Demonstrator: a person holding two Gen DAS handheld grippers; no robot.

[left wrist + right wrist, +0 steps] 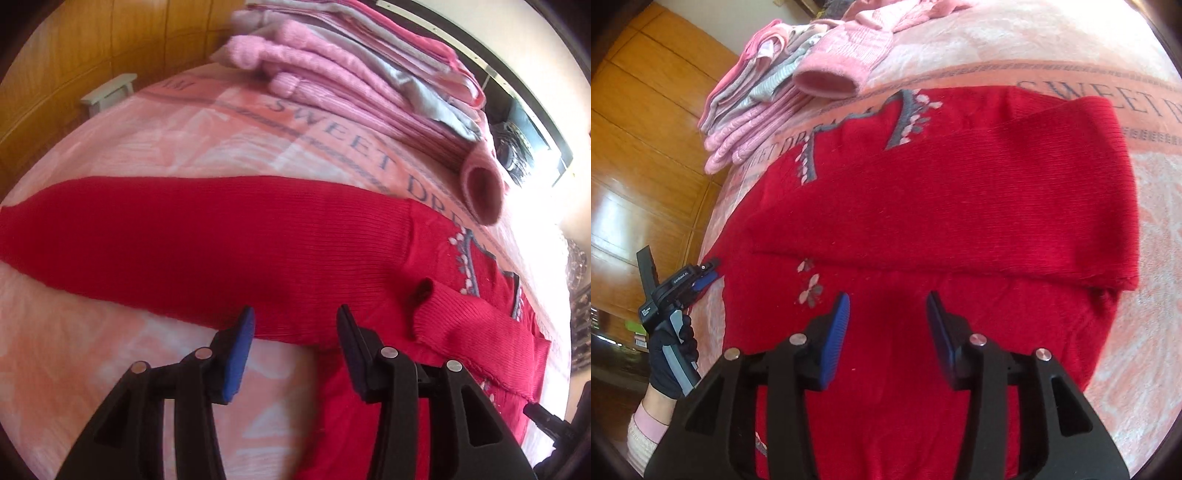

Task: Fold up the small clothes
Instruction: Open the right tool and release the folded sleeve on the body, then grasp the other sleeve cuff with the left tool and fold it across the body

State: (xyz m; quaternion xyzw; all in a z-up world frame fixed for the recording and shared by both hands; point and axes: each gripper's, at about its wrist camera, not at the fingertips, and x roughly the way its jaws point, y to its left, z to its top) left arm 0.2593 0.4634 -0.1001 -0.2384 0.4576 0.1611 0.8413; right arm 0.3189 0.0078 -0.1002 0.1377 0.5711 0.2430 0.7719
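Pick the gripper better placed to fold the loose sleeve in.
Left. The left gripper is open at the sweater's edge beside the unfolded sleeve; the right gripper hovers open mid-body.

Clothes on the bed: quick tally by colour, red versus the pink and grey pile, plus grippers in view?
Red sweater: 1, spread on the bedspread, one sleeve folded across it.
Pink and grey stack: 1 pile; layers too blurred to count.
Grippers: 2, left gripper and right gripper, both open.
Total: 4 items.
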